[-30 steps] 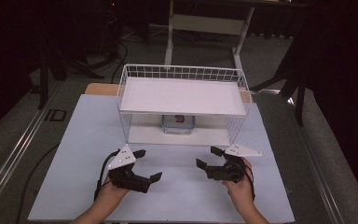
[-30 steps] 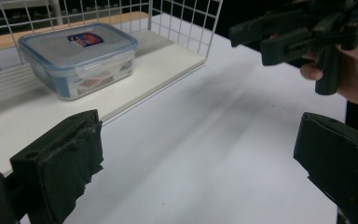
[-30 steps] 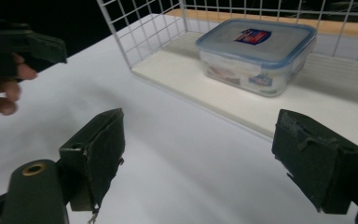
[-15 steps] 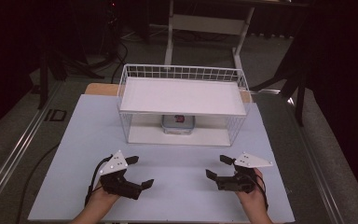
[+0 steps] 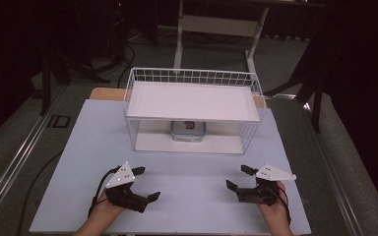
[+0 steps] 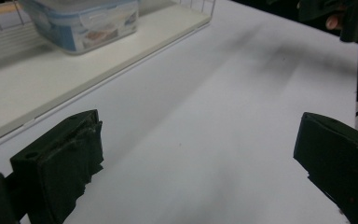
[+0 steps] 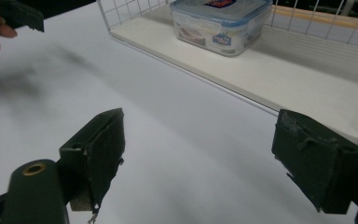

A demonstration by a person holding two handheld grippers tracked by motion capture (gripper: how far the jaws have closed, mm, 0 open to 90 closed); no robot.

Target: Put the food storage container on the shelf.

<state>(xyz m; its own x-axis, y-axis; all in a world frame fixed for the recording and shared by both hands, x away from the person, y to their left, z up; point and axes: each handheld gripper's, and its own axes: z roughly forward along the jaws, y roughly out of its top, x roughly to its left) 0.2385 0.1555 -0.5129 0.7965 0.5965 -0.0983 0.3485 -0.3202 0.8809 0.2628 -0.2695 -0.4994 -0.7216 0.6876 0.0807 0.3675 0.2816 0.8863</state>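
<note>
Black left gripper (image 5: 143, 184) and right gripper (image 5: 239, 177) gape low

Clear glossy plastic container (image 7: 221, 23); white wire rack (image 5: 192, 110); matt white table (image 5: 187, 196).

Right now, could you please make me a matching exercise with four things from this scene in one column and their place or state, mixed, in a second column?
Things:
1. left tongs
2. right tongs
3. plastic food box
4. upper shelf board

Places or states:
A. on the lower shelf of the wire rack
B. open, over the white table, at its near right
C. bare white surface on top of the rack
D. open, over the table, at its near left

Pairs: 1-D, 2-B, 3-A, 4-C
</note>
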